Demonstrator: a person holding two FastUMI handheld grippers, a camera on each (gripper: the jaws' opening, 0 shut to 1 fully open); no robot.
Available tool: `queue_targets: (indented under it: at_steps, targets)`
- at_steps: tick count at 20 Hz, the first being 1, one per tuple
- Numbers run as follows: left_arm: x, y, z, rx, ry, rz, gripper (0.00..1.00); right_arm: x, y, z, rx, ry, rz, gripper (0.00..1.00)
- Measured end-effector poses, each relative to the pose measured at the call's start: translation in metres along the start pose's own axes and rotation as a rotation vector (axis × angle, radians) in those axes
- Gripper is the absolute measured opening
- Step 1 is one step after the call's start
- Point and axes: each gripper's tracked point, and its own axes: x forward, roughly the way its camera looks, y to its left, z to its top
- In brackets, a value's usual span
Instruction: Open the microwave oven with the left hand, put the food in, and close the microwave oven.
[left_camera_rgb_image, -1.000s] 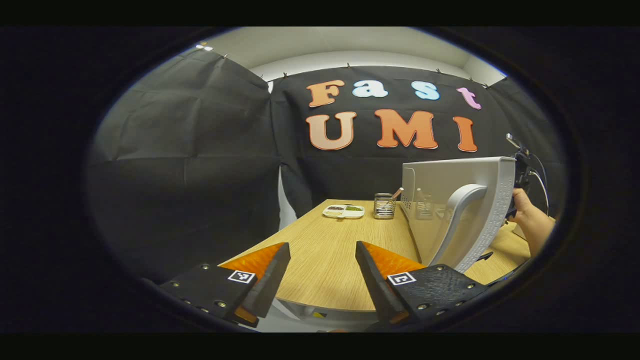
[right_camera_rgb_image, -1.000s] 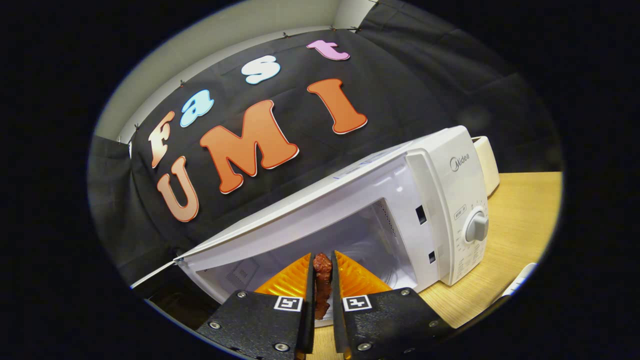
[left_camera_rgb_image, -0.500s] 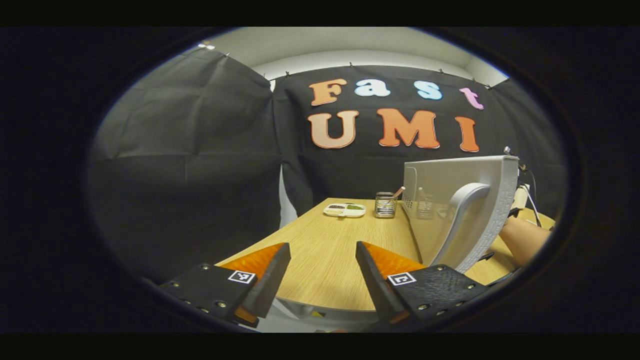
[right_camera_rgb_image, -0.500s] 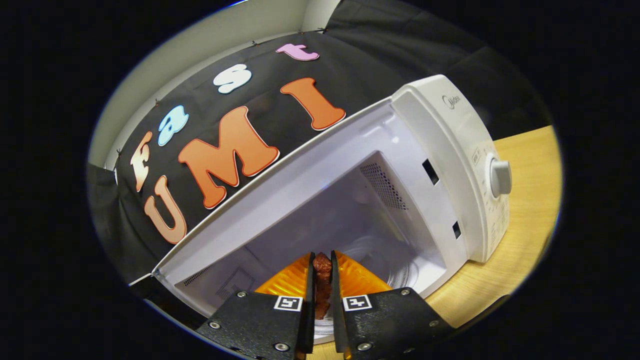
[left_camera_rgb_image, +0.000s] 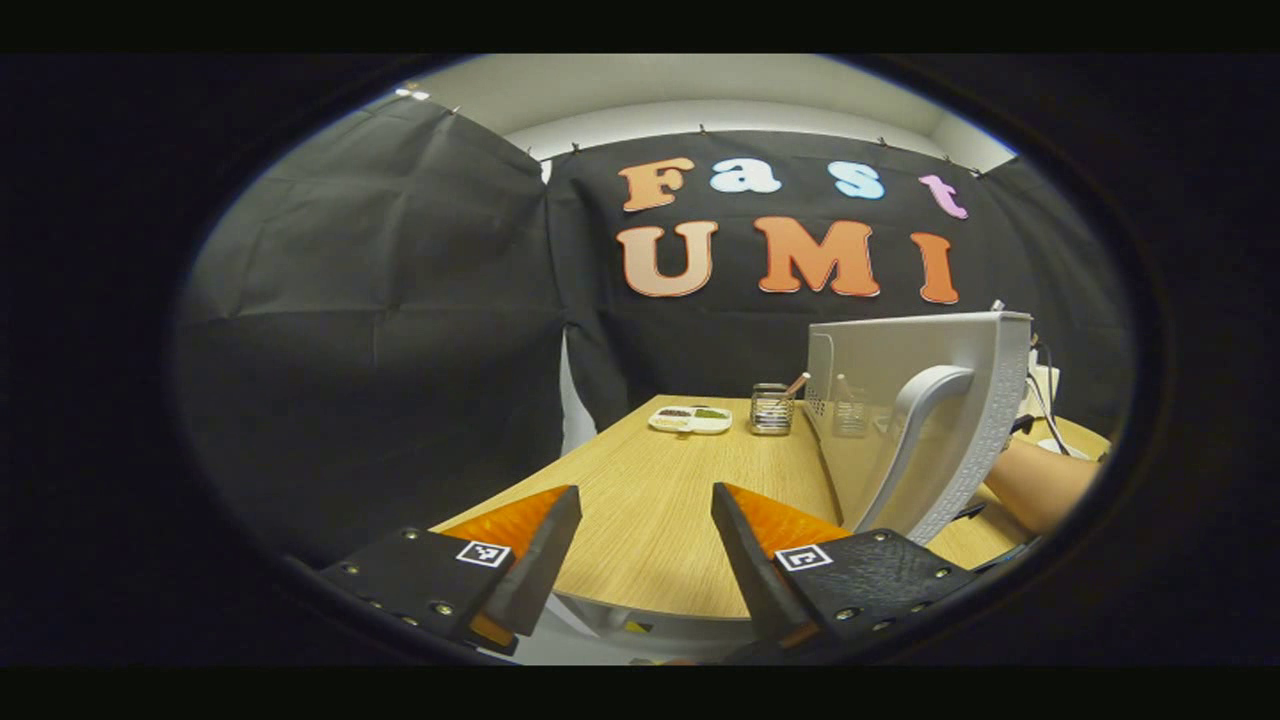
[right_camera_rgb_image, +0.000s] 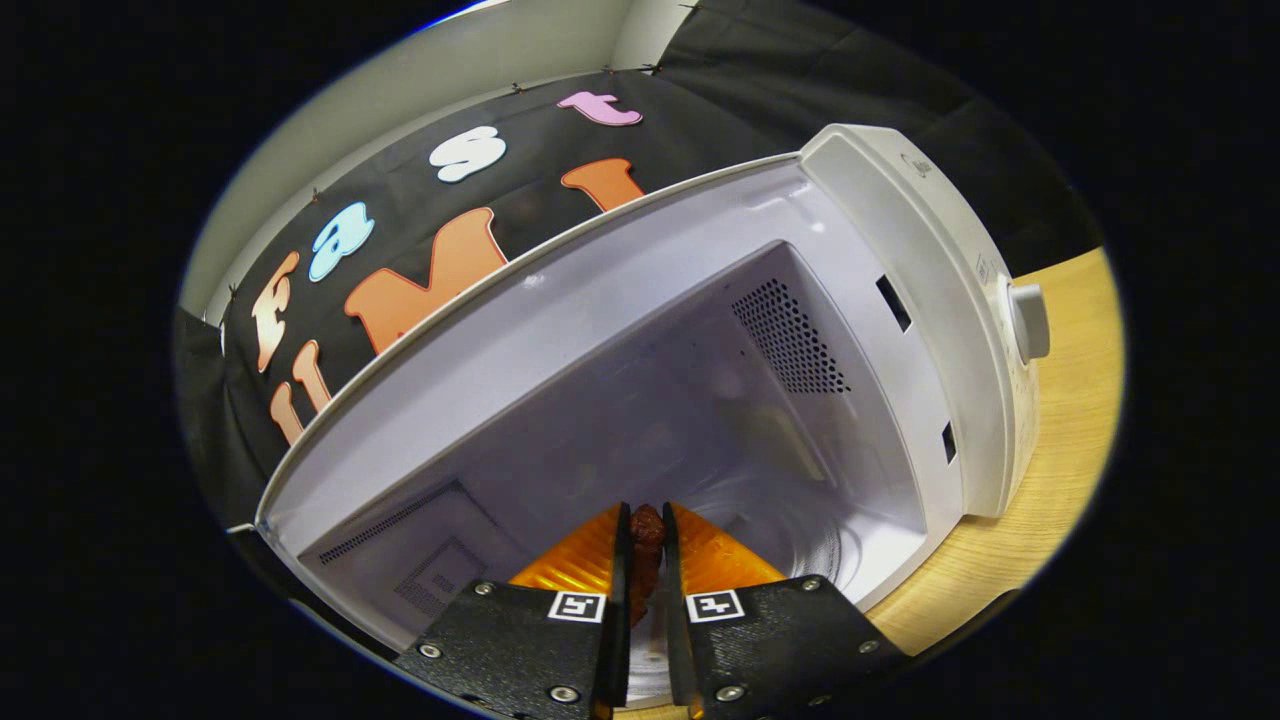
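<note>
The white microwave (right_camera_rgb_image: 940, 300) stands open, its pale cavity (right_camera_rgb_image: 640, 400) wide before me in the right gripper view, glass turntable (right_camera_rgb_image: 790, 530) at the bottom. My right gripper (right_camera_rgb_image: 645, 530) is shut on a dark red piece of food (right_camera_rgb_image: 646, 545), its fingertips at the cavity's mouth. In the left gripper view the swung-out microwave door (left_camera_rgb_image: 900, 400) with its curved handle (left_camera_rgb_image: 915, 430) stands at the right. My left gripper (left_camera_rgb_image: 640, 500) hangs open at the table's near edge, left of the door and holding nothing.
A wooden table (left_camera_rgb_image: 660, 500) carries a small white dish (left_camera_rgb_image: 690, 419) of food and a glass cup (left_camera_rgb_image: 770, 410) with sticks near the back. A person's forearm (left_camera_rgb_image: 1040, 480) reaches behind the door. The microwave's dial (right_camera_rgb_image: 1030, 320) faces right.
My right gripper has carried the food forward, from in front of the microwave to the cavity's mouth. The forearm behind the door has sunk lower. My left gripper has held still.
</note>
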Motion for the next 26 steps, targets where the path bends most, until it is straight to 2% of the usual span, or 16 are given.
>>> queue_targets:
  at_steps: [3, 5, 9, 11, 12, 14, 17, 21, 26]
  targets:
    - [-0.003, 0.0, 0.004, 0.013, -0.008, 0.007, 0.82, -0.002, 0.0, 0.003, -0.106, -0.013, -0.004, 0.2]
    - [-0.004, -0.005, 0.007, 0.016, -0.018, -0.001, 0.8, -0.001, -0.011, 0.002, -0.189, -0.014, -0.042, 0.25]
    - [-0.006, -0.013, 0.013, 0.027, -0.032, -0.014, 0.82, 0.001, -0.036, -0.012, -0.284, 0.06, -0.089, 0.35]
    - [-0.006, -0.017, 0.012, 0.037, -0.026, -0.024, 0.82, -0.003, -0.039, 0.0, -0.317, 0.044, -0.086, 0.37]
    - [-0.006, -0.021, 0.012, 0.039, -0.023, -0.033, 0.78, -0.006, -0.038, 0.011, -0.339, 0.021, -0.079, 0.39]
    - [-0.003, -0.03, 0.01, 0.036, -0.012, -0.053, 0.82, -0.016, -0.031, 0.021, -0.381, 0.007, -0.049, 0.45]
    - [0.003, -0.048, 0.013, 0.029, -0.008, -0.092, 0.82, -0.04, -0.029, 0.027, -0.442, 0.028, 0.008, 0.53]
    - [0.009, -0.066, 0.007, 0.025, 0.005, -0.129, 0.8, -0.082, -0.023, 0.048, -0.443, 0.029, 0.118, 0.62]
    - [0.005, -0.089, -0.001, -0.044, 0.034, -0.17, 0.8, -0.135, -0.024, 0.088, -0.532, 0.032, 0.237, 0.78]
